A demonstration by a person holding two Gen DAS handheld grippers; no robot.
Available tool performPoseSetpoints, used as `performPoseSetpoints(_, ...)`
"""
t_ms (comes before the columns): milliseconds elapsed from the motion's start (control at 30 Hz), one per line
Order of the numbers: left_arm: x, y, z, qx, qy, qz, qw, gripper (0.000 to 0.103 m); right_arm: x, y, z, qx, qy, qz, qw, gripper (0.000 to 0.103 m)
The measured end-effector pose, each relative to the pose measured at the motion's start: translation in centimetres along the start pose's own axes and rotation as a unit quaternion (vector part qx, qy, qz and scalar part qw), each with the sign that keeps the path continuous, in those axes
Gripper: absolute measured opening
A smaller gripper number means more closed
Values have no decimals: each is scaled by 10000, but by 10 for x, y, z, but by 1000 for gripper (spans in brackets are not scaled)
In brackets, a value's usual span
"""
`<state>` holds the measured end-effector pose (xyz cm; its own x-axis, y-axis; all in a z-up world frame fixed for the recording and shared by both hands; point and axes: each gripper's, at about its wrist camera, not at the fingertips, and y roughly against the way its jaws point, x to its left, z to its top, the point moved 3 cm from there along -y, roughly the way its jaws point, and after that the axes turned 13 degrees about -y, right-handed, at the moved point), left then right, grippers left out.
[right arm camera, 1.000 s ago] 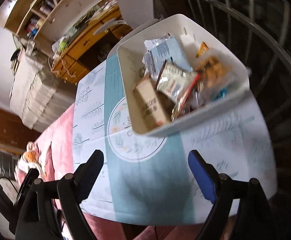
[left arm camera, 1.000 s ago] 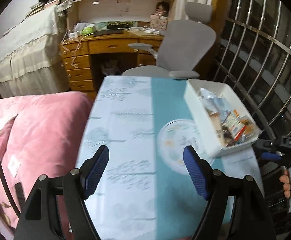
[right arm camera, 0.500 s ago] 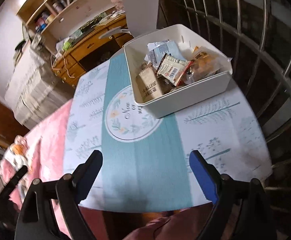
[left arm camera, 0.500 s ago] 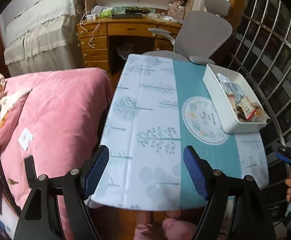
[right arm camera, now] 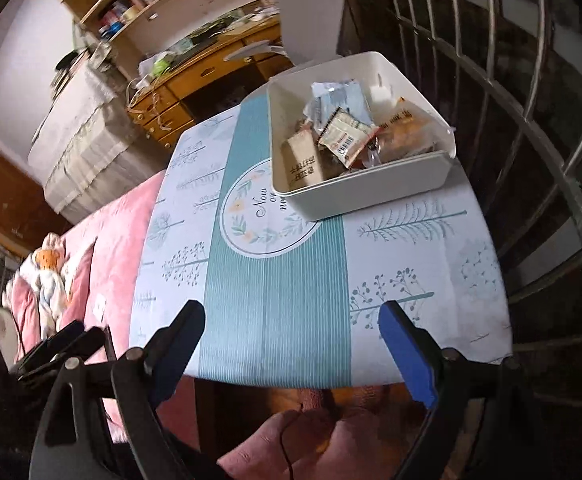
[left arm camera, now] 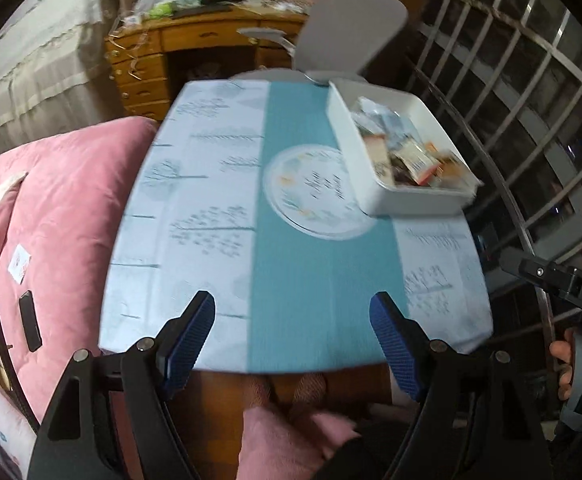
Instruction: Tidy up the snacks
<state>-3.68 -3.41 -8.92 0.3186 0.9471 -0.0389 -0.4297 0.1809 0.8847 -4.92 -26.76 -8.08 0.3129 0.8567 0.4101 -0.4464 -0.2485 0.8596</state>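
1. Left wrist view: the left tool (left arm camera: 291, 336) is seen with its blue-padded jaws spread wide, having just opened a little further, with nothing between them, above the near edge of the desk covered in a white-and-teal tree-print cloth (left arm camera: 227, 216).
2. The white rectangular plastic bin (left arm camera: 375, 184) is placed at the desk's far right, well apart from both tools.
3. Only this view shows the person's hand (left arm camera: 563, 364) on the right tool's handle.
4. Right wrist view: the right tool (right arm camera: 291, 336) is likewise held wide open and empty.
5. Assorted wrapped snack packets (right arm camera: 343, 136) are piled inside the bin, sharper here.
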Motion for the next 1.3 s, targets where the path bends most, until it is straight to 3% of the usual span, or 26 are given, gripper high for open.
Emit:
performPoseSetpoints(167,-24,13,20,105,-382,84,9992,79,11,17,-2,134,87,12,9999,89)
performPoseSetpoints(300,-28,32,42,-13,-238,106,9997,83,20,32,-1,185,60,11,9998,90)
performPoseSetpoints(500,-31,57,61,-203,-229,430,9986,83,31,63,1,-100,33,-129,9999,93)
performPoseSetpoints(767,-33,73,61,-442,-220,768,9958,86,41,89,-1,-711,71,-358,9968,96)
performPoseSetpoints(1000,-36,72,58,-507,-304,1063,9926,101,41,81,-8,-660,94,-415,9969,99)
performPoseSetpoints(1300,-46,69,65,-521,-478,1162,9907,102,41,77,-8,-627,160,-498,9967,101)
